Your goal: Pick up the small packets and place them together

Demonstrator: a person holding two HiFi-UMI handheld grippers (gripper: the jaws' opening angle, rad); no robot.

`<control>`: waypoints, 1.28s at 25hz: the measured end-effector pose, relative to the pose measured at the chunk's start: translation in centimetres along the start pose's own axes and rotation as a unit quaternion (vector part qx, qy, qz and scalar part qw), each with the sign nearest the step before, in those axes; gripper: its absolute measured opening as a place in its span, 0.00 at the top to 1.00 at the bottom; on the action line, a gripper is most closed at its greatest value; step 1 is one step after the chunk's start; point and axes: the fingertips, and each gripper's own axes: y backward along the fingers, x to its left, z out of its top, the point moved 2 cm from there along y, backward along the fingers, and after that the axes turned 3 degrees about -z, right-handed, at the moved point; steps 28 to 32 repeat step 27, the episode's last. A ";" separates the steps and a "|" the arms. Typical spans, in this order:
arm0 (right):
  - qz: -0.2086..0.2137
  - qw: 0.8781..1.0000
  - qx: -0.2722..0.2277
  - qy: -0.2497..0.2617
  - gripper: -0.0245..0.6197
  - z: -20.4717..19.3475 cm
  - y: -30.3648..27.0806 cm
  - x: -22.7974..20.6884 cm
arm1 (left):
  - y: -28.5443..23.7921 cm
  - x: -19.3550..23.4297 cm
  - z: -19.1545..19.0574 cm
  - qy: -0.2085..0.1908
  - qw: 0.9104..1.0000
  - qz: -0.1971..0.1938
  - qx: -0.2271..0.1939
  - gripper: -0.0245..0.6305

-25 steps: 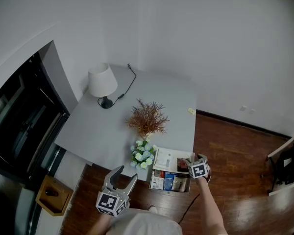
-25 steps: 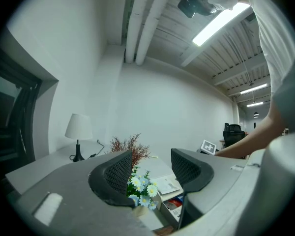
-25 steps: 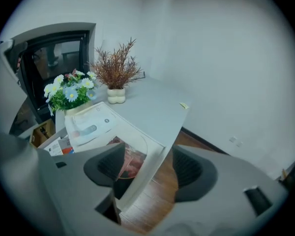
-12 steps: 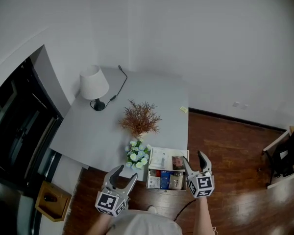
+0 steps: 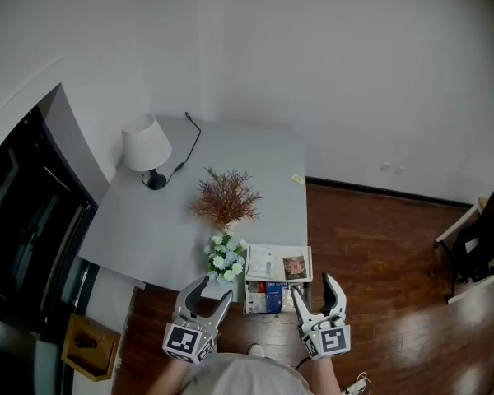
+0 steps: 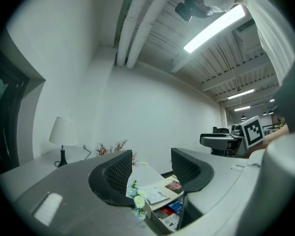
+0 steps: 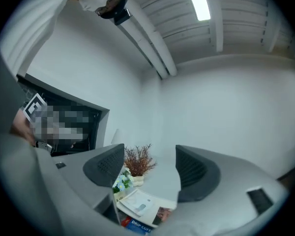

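**2 grippers up, both empty**

Left gripper [image 5: 212, 291] and right gripper [image 5: 313, 288] each have their jaws spread wide with only air between them. Both point level toward the table [image 5: 247, 146].

The packets [image 5: 272, 295] sit in 1 open box [image 5: 248, 296] at the table's 6 o'clock edge, with its long side running along that edge. I see 1 red and 1 blue, but can't count the rest or tell which way they point. The blue packet [image 7: 137, 225] reads "DRIP COFF".

Also there:
- 1 lamp [image 5: 145, 145] at 10 o'clock
- 1 dried bush [image 5: 225, 197] mid-table
- 1 flower bunch [image 5: 226, 257] touching the box's 9 o'clock side
- 1 yellowish scrap [image 5: 298, 179] at 3 o'clock
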 end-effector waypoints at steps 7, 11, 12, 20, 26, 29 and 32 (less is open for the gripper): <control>0.014 0.999 0.027 -0.010 0.47 -0.6 0.5 1.8 | 0.4 -0.5 0.0 -0.002 1.000 0.001 -0.003 0.58; 0.025 0.999 0.030 -0.007 0.47 -0.5 0.4 2.2 | 0.6 -0.8 -0.1 0.002 1.000 0.007 -0.005 0.58; 0.028 0.999 0.031 -0.006 0.47 -0.4 0.4 2.4 | 0.7 -0.8 -0.1 0.002 1.000 0.008 -0.006 0.58; 0.044 0.999 0.032 -0.006 0.47 -0.5 0.4 2.9 | 1.3 -0.8 -0.1 0.001 1.000 0.019 -0.007 0.58; 0.052 0.998 0.029 -0.006 0.47 -0.6 0.9 2.8 | 1.2 -1.7 -0.3 0.001 1.000 0.021 -0.006 0.58; 0.054 0.998 0.030 -0.006 0.47 -0.7 1.0 2.8 | 1.1 -1.8 -0.3 0.000 1.000 0.020 -0.006 0.58; 0.054 0.998 0.030 -0.006 0.47 -0.7 1.0 2.8 | 1.1 -1.8 -0.3 0.000 1.000 0.020 -0.006 0.58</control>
